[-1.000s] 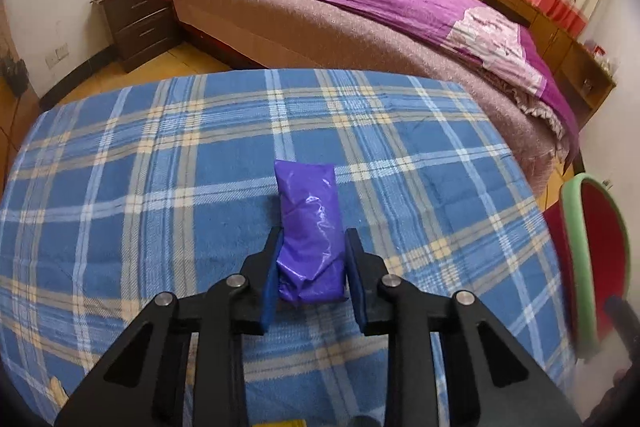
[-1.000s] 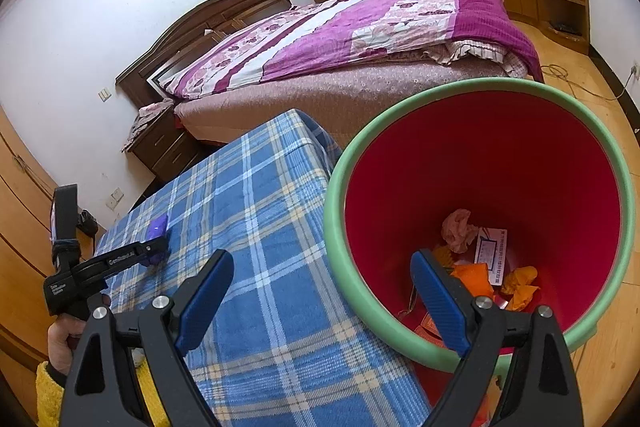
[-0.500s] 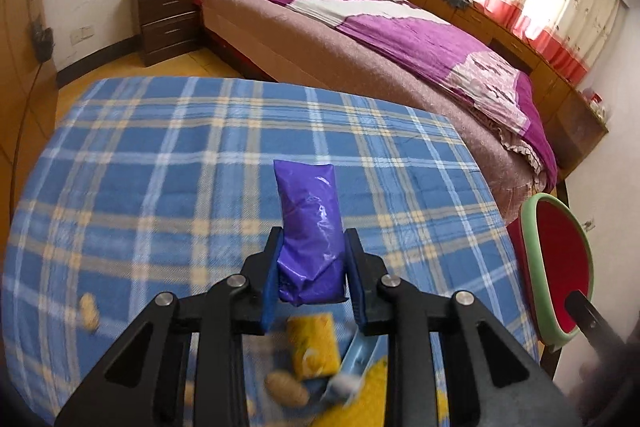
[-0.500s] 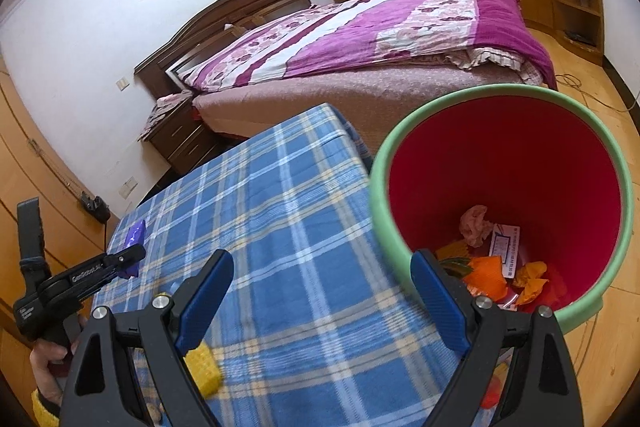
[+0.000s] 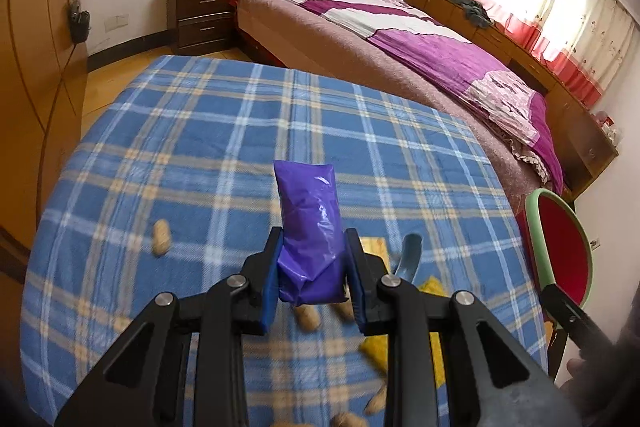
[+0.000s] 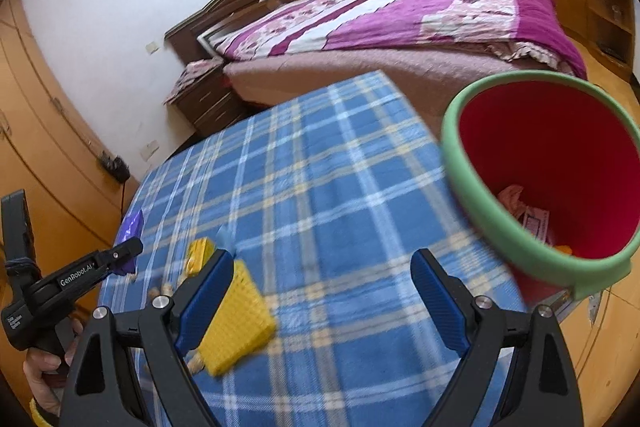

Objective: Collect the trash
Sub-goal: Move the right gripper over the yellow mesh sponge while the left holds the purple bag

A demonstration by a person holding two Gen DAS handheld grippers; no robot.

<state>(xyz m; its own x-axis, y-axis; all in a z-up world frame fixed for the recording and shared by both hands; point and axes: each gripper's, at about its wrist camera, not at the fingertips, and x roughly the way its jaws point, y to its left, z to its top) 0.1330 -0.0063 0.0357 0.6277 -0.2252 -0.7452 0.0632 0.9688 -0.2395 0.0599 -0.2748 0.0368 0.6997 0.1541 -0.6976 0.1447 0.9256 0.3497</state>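
Observation:
My left gripper (image 5: 314, 275) is shut on a purple plastic packet (image 5: 310, 227) and holds it above the blue plaid table (image 5: 200, 147). It also shows in the right wrist view (image 6: 120, 259) at the far left, with the packet (image 6: 131, 227) in it. My right gripper (image 6: 320, 291) is open and empty above the table, beside a yellow textured pad (image 6: 236, 315). The red bin with a green rim (image 6: 532, 255) stands off the table's right edge, with trash inside it. The bin also shows in the left wrist view (image 5: 560, 239).
Peanuts (image 5: 161, 235) lie on the table, with a yellow wrapper (image 6: 199, 255) and a blue-grey scrap (image 5: 410, 255). A bed (image 5: 400, 39) stands behind the table, a nightstand (image 5: 200, 15) at the back left, and wooden wardrobes (image 6: 36, 147) on the left.
My left gripper has lifted and pulled back with the purple packet, so peanuts and yellow trash came into view. My right gripper has swung left from over the bin to over the table.

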